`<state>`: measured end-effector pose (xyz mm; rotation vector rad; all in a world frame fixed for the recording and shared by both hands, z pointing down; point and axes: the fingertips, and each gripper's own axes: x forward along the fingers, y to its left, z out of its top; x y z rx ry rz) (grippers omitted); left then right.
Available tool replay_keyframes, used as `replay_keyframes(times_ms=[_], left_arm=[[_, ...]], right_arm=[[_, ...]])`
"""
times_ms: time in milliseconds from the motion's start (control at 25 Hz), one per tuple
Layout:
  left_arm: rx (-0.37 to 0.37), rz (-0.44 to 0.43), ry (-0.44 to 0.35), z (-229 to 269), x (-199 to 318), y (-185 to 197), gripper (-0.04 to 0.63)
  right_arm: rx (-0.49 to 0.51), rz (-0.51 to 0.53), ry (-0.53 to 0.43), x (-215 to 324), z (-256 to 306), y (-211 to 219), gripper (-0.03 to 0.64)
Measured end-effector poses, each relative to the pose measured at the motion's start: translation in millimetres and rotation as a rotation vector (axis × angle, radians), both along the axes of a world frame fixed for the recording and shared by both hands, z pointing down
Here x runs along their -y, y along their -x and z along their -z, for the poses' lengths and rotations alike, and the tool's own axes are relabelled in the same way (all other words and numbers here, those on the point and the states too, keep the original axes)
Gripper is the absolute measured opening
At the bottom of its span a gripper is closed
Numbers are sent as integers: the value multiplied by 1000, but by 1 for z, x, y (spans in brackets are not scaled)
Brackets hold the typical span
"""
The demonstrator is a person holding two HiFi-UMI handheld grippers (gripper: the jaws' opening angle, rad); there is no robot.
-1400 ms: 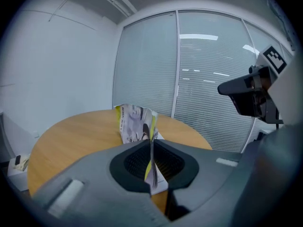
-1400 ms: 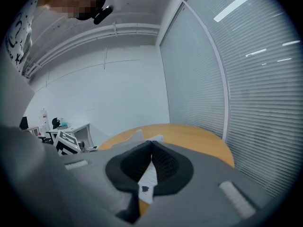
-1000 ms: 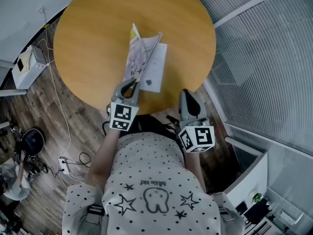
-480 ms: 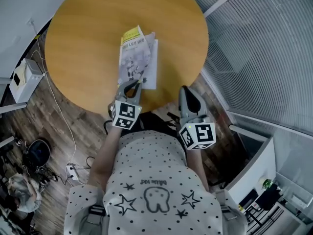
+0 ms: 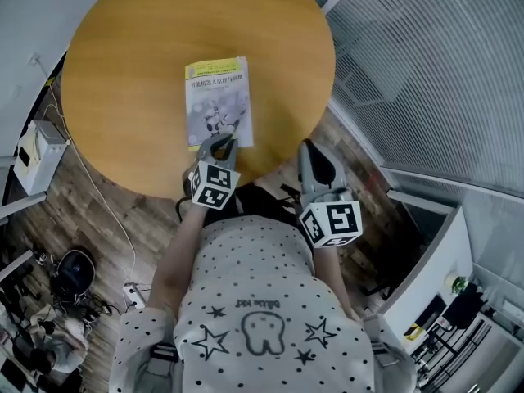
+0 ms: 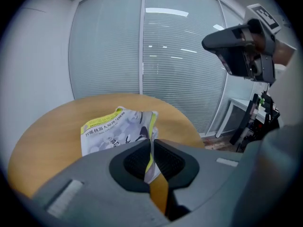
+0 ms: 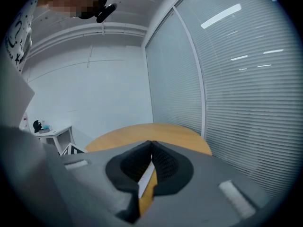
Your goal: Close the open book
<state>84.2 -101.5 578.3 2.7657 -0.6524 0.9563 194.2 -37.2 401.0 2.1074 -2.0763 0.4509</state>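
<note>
A book (image 5: 216,98) with a grey and yellow cover lies shut and flat on the round wooden table (image 5: 123,64), near its front edge. My left gripper (image 5: 223,141) is at the book's near edge, shut on the cover's edge. In the left gripper view the cover (image 6: 113,130) bends up into the pinched jaws of the left gripper (image 6: 151,144). My right gripper (image 5: 313,147) hovers at the table's rim to the right of the book, shut and empty, and it shows at the upper right as a dark head (image 6: 239,48). In the right gripper view the right gripper (image 7: 151,144) has its tips touching.
A glass wall with blinds (image 5: 426,80) runs close along the table's right side. Cables and a white box (image 5: 29,158) lie on the wood floor at the left. A white desk (image 5: 430,281) stands at the lower right. The person's dotted shirt fills the foreground.
The raised cover and pages have swung down to the left and now lie flat, so the book is shut. My left gripper came down with the cover. The right gripper stayed about where it was.
</note>
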Motion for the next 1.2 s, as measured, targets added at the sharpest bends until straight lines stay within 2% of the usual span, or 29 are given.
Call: replay_keyframes(times_ms=[560, 760, 1200], left_arm=[[92, -71, 70, -36, -8, -14, 43], [124, -99, 135, -54, -13, -20, 55], [101, -69, 147, -60, -14, -24, 58]], right_arm=[[2, -60, 2, -12, -1, -11, 5], [5, -70, 4, -16, -3, -13, 5], [10, -79, 1, -19, -5, -16, 5]])
